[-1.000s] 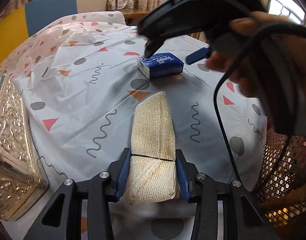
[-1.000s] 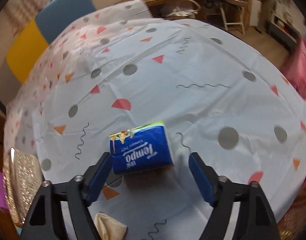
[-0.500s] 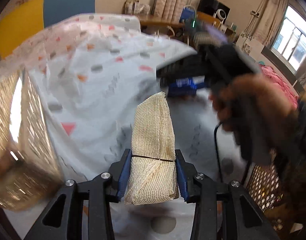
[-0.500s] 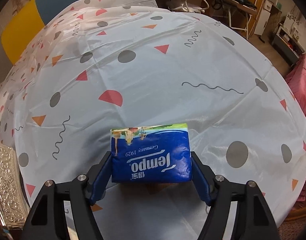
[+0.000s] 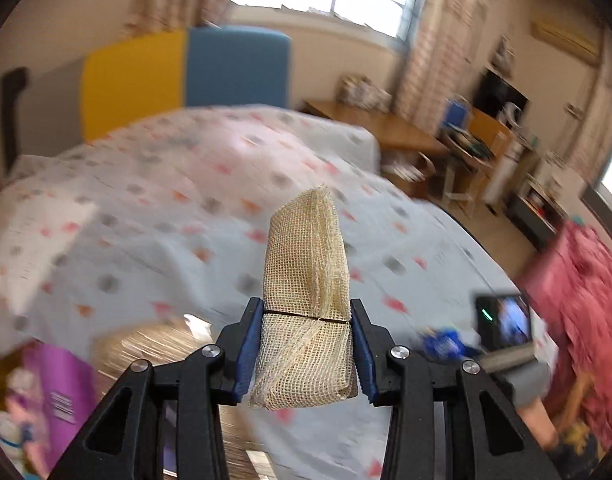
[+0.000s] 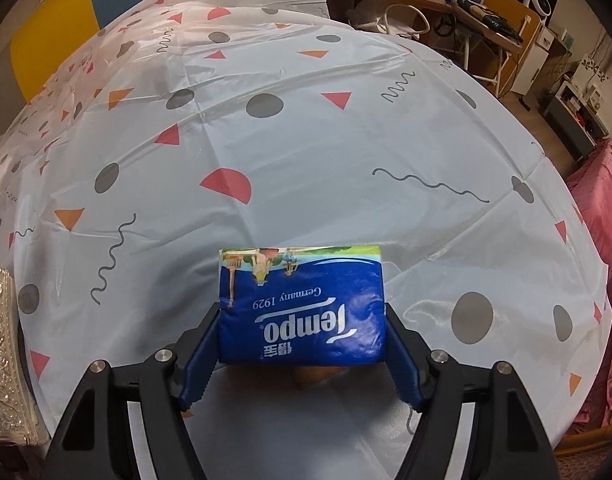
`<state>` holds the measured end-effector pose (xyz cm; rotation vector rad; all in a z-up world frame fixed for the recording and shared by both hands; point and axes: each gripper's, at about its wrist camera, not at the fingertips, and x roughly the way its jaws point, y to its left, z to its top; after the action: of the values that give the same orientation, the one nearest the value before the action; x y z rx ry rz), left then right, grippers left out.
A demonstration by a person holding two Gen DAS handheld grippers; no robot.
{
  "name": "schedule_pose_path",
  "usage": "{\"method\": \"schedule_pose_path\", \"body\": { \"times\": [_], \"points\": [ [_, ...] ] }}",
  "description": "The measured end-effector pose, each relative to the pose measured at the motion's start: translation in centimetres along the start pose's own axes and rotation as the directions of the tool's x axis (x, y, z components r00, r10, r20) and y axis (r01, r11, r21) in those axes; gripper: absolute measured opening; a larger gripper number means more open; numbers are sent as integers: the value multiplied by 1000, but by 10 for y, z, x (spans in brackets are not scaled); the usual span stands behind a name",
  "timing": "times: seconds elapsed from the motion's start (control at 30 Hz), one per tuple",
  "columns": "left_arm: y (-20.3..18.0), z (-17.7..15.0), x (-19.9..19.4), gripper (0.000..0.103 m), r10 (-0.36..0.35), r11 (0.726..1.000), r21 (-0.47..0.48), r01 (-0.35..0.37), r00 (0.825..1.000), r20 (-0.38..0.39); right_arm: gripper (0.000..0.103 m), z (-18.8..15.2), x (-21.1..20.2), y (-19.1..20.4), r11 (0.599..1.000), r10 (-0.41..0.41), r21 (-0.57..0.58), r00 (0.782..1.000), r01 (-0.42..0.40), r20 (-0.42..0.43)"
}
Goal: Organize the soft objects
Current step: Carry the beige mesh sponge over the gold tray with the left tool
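- Left gripper (image 5: 306,354) clamps the mesh cloth roll (image 5: 306,308) between its pads; roll sticks out toward 12 o'clock, above the table (image 5: 154,216)
- Right gripper (image 6: 302,354), just closing, squeezes the tissue pack (image 6: 302,308) on both sides

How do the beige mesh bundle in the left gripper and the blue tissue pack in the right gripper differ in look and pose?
The mesh bundle is beige open-weave cloth tied by a thin dark band; the tissue pack is glossy blue printed plastic.
The bundle is long and narrow, reaching far past the left gripper; the pack is a broad block spanning the right gripper.
The bundle is held above the table; the pack sits low over the tablecloth.
Both are gripped between blue pads.
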<state>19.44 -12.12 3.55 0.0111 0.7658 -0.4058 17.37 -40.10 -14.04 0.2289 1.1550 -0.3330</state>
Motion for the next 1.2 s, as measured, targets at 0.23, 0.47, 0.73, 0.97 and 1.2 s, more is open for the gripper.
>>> {"method": "schedule_pose_path", "body": {
  "times": [0.23,0.47,0.73,0.97,1.2],
  "points": [
    [101,7,-35,42,177,975,-149,-166,982,64,75,-5,-4,-6,1000,2,0,1000,-2,6],
    [178,-21,-63,42,307,925,-248,-288,951,38,75,-5,-3,-4,1000,-12,-11,1000,12,15],
    [219,-69,-98,43,416,872,-298,-389,909,29,75,-4,-1,0,999,-25,-30,1000,25,16],
    [231,-119,-131,43,483,831,-338,-442,875,43,75,-4,-1,1,999,-26,-34,1000,27,17],
    [232,-154,-157,43,512,810,-356,-465,858,46,75,-7,-2,1,999,-28,-43,999,30,31]
  ]
}}
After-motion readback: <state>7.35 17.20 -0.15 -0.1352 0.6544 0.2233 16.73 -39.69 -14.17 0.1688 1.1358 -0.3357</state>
